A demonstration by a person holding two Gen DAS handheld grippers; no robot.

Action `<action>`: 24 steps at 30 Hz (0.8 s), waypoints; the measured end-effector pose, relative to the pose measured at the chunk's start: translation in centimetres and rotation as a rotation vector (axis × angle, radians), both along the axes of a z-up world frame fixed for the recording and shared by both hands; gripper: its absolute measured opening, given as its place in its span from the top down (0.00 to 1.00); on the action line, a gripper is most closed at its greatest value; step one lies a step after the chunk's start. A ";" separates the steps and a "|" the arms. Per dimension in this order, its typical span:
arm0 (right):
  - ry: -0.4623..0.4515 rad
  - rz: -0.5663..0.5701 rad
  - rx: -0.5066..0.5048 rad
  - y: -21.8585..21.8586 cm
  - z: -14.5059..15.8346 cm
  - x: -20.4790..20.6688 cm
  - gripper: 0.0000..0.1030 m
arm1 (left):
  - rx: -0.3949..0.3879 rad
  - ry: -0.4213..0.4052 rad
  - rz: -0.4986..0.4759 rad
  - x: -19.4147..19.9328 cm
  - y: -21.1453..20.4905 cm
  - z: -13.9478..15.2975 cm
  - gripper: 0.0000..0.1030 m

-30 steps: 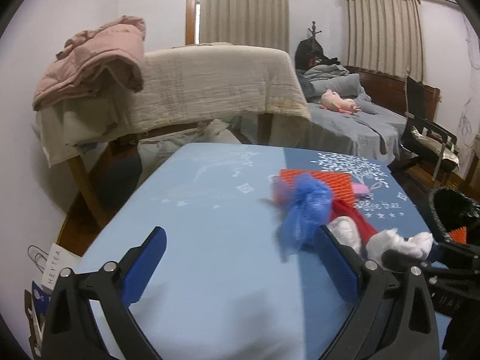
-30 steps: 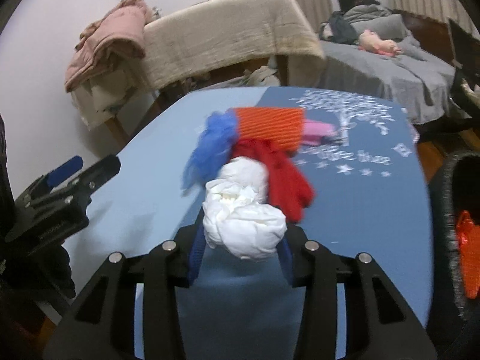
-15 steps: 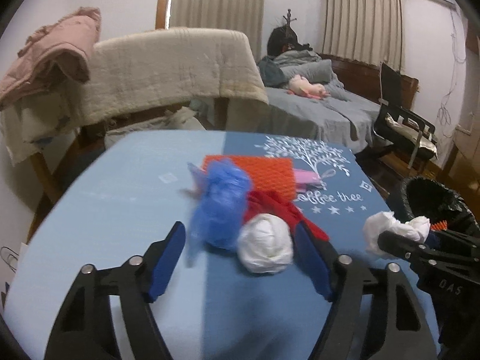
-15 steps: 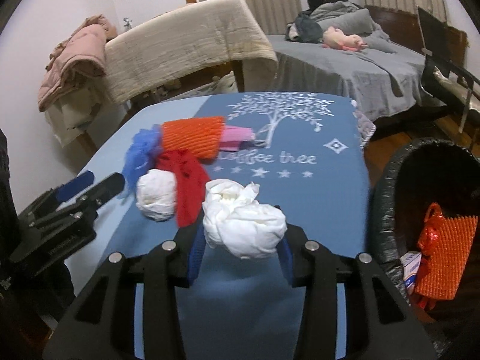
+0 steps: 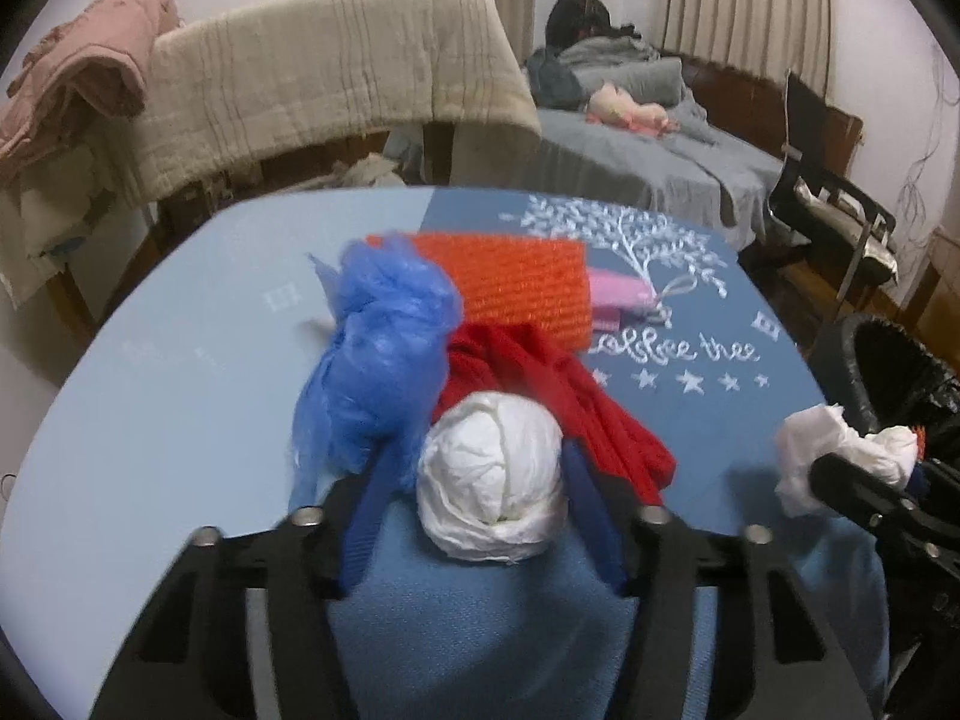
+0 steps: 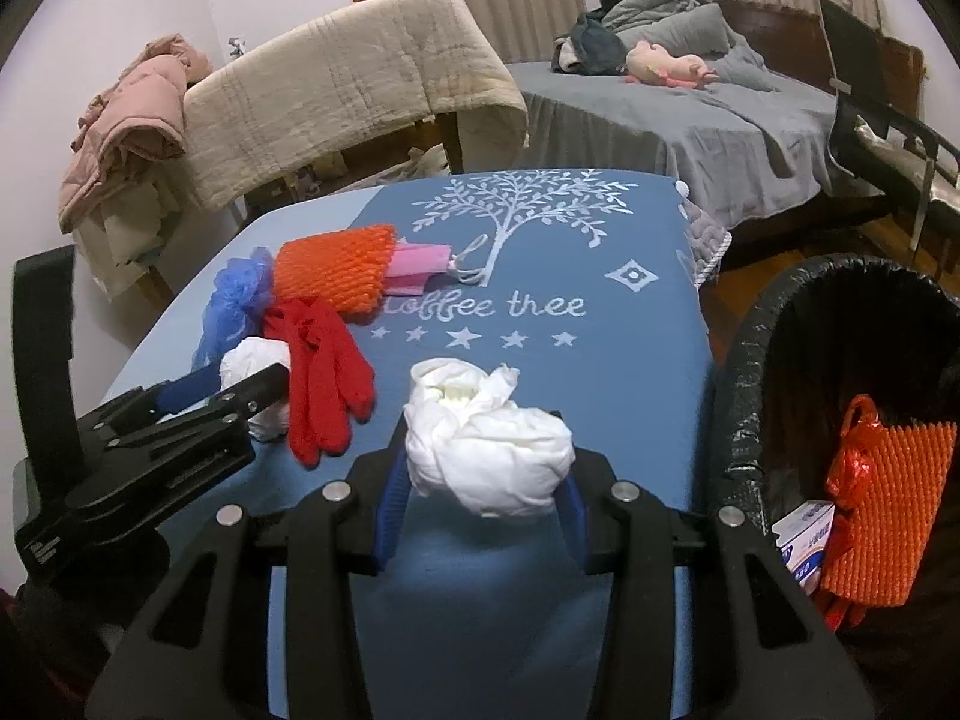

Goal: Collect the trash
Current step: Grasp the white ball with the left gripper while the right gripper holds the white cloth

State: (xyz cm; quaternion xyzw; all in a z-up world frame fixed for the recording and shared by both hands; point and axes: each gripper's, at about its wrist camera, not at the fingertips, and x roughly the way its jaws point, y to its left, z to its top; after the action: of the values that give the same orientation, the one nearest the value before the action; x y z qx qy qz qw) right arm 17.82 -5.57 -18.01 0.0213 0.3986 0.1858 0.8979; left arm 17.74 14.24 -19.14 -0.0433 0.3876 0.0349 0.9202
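The collecting is sitting partway through. An orange foam net (image 6: 876, 498) and a small carton (image 6: 804, 534) are already lying in the black-lined bin (image 6: 750, 360) beside the desk (image 6: 630, 360). The right tool (image 6: 480, 498) is gripping a crumpled white tissue wad (image 6: 486, 450) between its blue pads, its jaws partly closed around it, holding it above the desk's edge near the bin but not yet over the opening. The left tool (image 5: 480, 516) is closing its jaws around a second white paper ball (image 5: 492, 480), which is resting on the desk between the pads; whether they are pressing it yet, I cannot tell. Waiting on the desk just beyond that ball are a blue plastic bag (image 5: 378, 360), a red glove (image 5: 540, 384), another orange foam net (image 5: 516, 294) and a pink mask (image 5: 618, 294).
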 end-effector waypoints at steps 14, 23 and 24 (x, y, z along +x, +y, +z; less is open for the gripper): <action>-0.008 -0.011 0.006 -0.5 0.6 -0.8 0.60 | -0.035 -0.065 -0.049 -4.2 -0.7 2.1 0.65; 0.012 -0.014 -0.001 -0.8 0.1 -1.8 0.58 | -0.009 -0.053 -0.042 -5.4 -1.2 1.7 0.41; 0.011 -0.016 -0.002 -0.9 0.1 -1.9 0.58 | -0.007 -0.056 -0.035 -5.5 -1.2 1.7 0.38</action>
State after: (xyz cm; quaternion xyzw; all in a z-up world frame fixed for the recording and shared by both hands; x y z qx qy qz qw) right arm 15.93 -6.49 -17.87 0.0246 0.4033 0.1783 0.8972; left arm 12.22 13.06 -17.42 -0.0407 0.3624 0.0163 0.9310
